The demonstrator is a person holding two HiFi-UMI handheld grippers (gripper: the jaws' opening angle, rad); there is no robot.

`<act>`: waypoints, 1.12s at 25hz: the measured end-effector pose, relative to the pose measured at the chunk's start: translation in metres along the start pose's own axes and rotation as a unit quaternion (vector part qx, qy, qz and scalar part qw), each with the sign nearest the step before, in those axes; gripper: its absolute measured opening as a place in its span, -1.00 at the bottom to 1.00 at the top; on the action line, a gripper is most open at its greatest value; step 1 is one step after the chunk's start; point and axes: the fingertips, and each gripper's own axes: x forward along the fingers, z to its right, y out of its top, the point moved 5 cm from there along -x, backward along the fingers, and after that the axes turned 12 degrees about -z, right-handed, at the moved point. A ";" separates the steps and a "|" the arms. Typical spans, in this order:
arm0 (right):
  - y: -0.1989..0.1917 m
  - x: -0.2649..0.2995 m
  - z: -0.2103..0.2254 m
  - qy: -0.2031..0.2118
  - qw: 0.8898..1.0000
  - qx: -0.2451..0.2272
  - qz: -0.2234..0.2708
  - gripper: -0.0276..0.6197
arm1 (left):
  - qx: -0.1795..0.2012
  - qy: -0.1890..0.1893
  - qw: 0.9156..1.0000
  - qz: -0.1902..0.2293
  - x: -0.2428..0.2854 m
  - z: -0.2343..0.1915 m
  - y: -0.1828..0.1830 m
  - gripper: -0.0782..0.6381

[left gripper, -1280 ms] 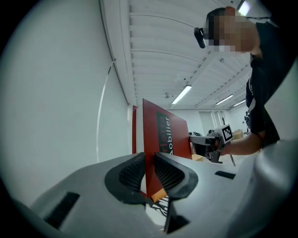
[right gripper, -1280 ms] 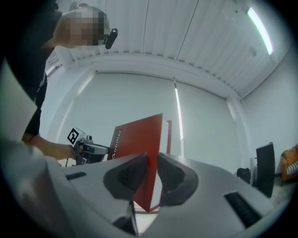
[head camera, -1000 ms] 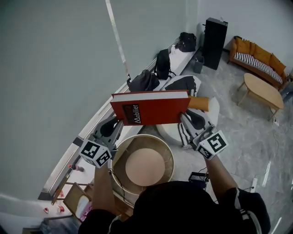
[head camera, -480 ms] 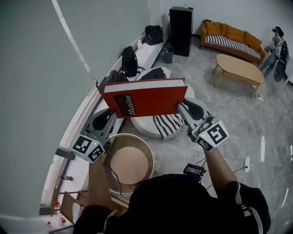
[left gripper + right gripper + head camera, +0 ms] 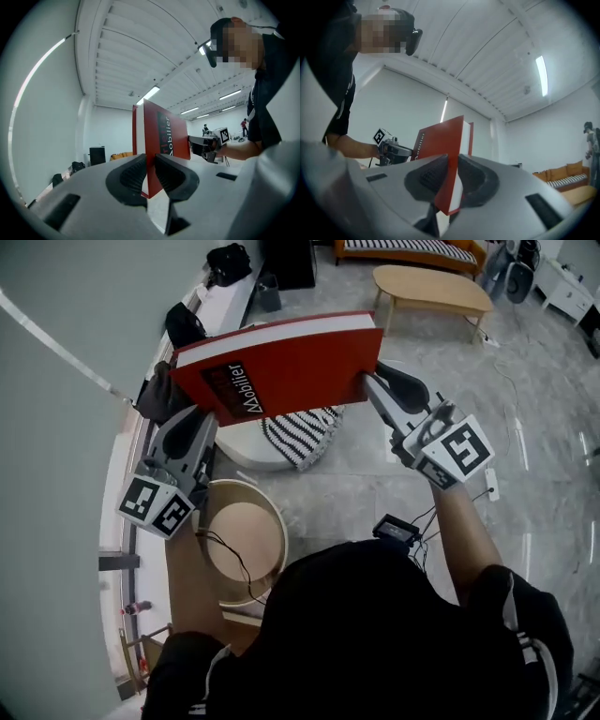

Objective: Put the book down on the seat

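A red hardcover book with white page edges is held in the air between both grippers, spine toward me and tilted up to the right. My left gripper is shut on its left end, and my right gripper is shut on its right end. In the left gripper view the book stands on edge between the pads. The right gripper view shows the same book pinched between the pads. Below the book lies a round white seat with a striped cushion.
A round wooden stool stands near my left arm. An oval wooden coffee table and a sofa are at the top. Dark bags lie along the window ledge at the left. A small black device with cables lies on the floor.
The book and both grippers have swung across the room, still gripped at both ends. The white seat now lies right under the book, and the coffee table has come to the top centre.
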 end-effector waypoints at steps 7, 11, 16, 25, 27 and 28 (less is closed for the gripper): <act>-0.029 -0.105 0.070 -0.046 0.999 0.014 -0.007 -0.68 | 0.013 -0.048 0.999 -0.018 0.091 0.088 0.010 -0.59; -0.030 -0.102 0.062 -0.063 0.998 0.014 -0.016 -0.68 | 0.003 -0.069 0.998 -0.015 0.093 0.079 0.004 -0.59; -0.028 -0.101 0.060 -0.074 0.996 0.031 -0.029 -0.68 | -0.018 -0.089 0.996 -0.027 0.097 0.076 0.000 -0.59; -0.067 -0.083 0.067 -0.078 0.993 0.050 -0.073 -0.68 | -0.057 -0.107 0.992 -0.041 0.116 0.060 -0.044 -0.59; -0.079 -0.077 0.072 -0.083 0.992 0.052 -0.081 -0.68 | -0.063 -0.114 0.991 -0.037 0.127 0.056 -0.058 -0.60; -0.086 -0.073 0.074 -0.086 0.991 0.055 -0.085 -0.68 | -0.065 -0.118 0.990 -0.037 0.133 0.052 -0.066 -0.60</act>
